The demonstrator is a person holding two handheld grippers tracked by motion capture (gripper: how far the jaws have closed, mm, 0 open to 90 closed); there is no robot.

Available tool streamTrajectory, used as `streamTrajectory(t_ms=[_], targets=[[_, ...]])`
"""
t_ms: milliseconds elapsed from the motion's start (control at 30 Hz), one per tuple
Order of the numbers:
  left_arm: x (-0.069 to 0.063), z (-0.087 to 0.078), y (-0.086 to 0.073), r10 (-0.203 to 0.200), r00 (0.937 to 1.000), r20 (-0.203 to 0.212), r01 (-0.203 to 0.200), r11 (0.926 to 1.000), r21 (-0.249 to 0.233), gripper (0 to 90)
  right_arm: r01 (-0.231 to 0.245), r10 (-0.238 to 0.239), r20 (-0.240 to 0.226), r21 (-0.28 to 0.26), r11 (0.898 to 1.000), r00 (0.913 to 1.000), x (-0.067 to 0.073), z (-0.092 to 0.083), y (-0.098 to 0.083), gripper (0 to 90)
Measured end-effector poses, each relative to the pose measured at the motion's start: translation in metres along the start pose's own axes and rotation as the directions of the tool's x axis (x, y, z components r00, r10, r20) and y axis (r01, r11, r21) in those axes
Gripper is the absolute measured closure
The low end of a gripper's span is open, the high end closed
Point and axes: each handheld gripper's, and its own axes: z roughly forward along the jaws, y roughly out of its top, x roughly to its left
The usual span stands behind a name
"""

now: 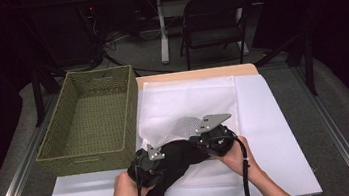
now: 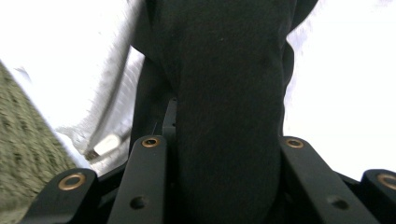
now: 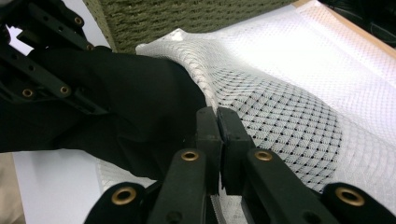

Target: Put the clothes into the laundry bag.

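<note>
Right now both claws meet near the front of the worktop (image 1: 277, 130), over a white mesh bag (image 1: 188, 104) that lies flat on a white sheet just beside a green woven basket (image 1: 89, 121). A black cloth (image 1: 173, 163) is partly tucked into the bag's mouth, its loose end trailing toward the person. The left claw (image 1: 146, 169) has the cloth between its jaws; from its own camera the dark fabric (image 2: 224, 107) fills the gap, with both jaws against its sides, so it is clamped on the cloth. The right claw (image 3: 217, 123) has its jaws pressed together on the bag's edge (image 3: 205, 88), lifting the mesh so the mouth stands open. A hand (image 1: 124, 195) grips each tool from below.
</note>
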Motion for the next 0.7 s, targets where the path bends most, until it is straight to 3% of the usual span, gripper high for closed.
streamTrajectory(t_ms=[167,367,433,533,567,633,700], targets=[[-0.007,-0.004,0.015,-0.011,0.9994,-0.032,0.009,0.9987,-0.05,69.0,0.001,-0.001,-0.003,-0.01,1.0,1.0,0.001,-0.001,0.001,88.7],[-0.021,0.017,0.029,-0.01,0.9983,-0.058,0.007,0.9986,-0.052,68.1,-0.015,0.015,-0.009,-0.003,1.0,0.9999,0.0,0.001,-0.001,88.7],[-0.022,0.023,0.027,0.013,0.9989,-0.045,-0.015,0.9989,-0.045,65.8,-0.013,0.013,-0.014,0.007,1.0,0.9998,0.0,0.001,-0.002,88.6],[-0.019,0.027,0.023,0.042,0.999,-0.017,-0.042,0.9991,-0.003,56.2,-0.009,0.009,-0.015,0.015,1.0,0.9998,0.0,0.002,-0.003,88.6],[-0.017,0.026,0.023,0.042,0.9991,-0.004,-0.042,0.9991,0.005,47.2,-0.015,0.015,-0.013,0.015,1.0,0.9998,-0.001,0.002,-0.004,88.6],[-0.015,0.021,0.02,0.05,0.9988,0.001,-0.05,0.9987,0.006,35.7,-0.012,0.012,-0.014,0.018,1.0,0.9998,-0.002,0.002,-0.004,88.6],[-0.011,0.015,0.016,0.045,0.9983,0.036,-0.045,0.999,-0.004,27.3,-0.013,0.013,-0.014,0.019,1.0,0.9998,-0.002,0.003,-0.004,88.6]])
